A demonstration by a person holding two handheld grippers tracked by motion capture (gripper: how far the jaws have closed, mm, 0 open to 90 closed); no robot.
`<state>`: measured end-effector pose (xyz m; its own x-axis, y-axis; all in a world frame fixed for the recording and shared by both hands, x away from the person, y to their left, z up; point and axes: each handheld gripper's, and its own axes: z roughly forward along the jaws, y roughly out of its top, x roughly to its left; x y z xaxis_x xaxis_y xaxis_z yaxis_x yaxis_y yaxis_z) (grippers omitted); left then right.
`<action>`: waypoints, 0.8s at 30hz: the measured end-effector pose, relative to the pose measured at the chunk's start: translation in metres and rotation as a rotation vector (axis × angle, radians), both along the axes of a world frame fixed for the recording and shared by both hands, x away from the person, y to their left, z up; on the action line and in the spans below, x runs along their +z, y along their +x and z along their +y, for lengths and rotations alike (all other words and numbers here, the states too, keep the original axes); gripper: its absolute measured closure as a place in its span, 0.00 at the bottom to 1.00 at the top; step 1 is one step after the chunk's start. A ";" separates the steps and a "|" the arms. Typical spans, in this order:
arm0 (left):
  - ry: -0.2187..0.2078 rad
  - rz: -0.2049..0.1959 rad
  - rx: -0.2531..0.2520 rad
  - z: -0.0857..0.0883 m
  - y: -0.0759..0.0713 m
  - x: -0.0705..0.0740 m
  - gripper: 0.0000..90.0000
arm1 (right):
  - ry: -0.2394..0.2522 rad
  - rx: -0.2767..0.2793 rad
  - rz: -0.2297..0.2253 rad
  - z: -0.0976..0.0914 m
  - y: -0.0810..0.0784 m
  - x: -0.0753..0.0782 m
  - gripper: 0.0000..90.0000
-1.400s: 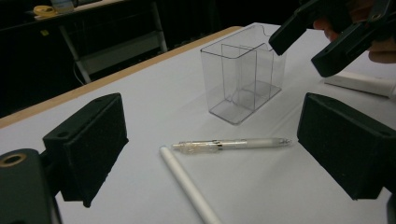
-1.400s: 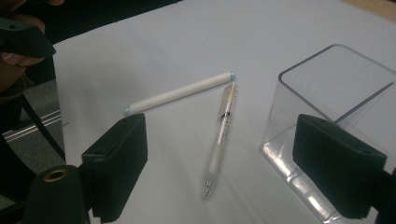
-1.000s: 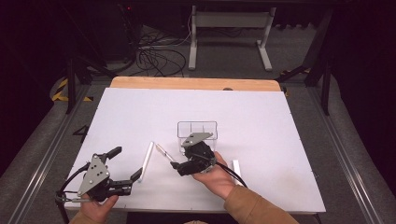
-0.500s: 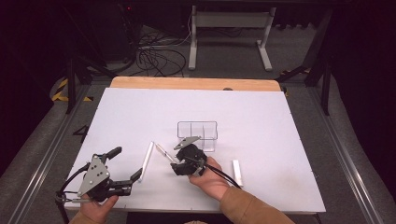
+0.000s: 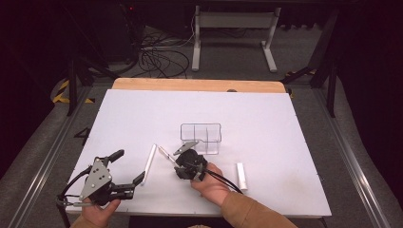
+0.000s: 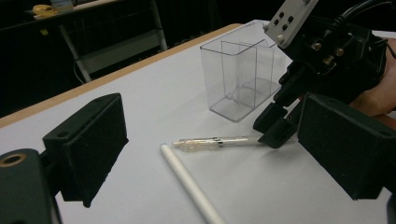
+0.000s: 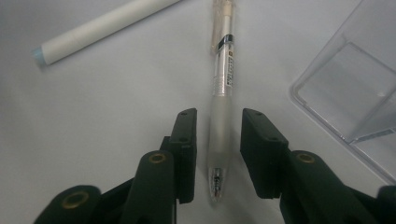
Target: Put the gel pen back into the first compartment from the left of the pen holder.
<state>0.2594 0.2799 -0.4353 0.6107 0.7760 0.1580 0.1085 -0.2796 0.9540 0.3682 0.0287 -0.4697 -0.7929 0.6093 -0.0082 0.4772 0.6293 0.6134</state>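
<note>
Clear pen (image 7: 219, 116) between right gripper (image 7: 218, 154) fingers — unpinched

High view overhead; tool views close — all share the pen (image 7: 220, 93).

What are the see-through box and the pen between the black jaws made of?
The box looks like hard clear plastic: glossy, with thin walls and dividers you can see through. The pen seems plastic too: a clear barrel with a frosted, maybe rubbery grip. The right gripper has been closing its jaws around the pen, with small gaps left.
</note>
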 end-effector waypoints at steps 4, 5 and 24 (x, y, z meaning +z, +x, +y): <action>0.001 -0.001 -0.002 0.000 0.000 0.000 0.10 | -0.011 -0.012 -0.008 0.002 -0.002 -0.002 0.84; 0.001 -0.001 -0.002 0.000 0.000 0.000 0.10 | -0.014 -0.016 -0.008 0.003 -0.002 -0.002 0.85; 0.000 -0.002 -0.003 0.000 -0.001 0.000 0.10 | -0.010 -0.049 -0.020 0.004 -0.004 -0.003 0.90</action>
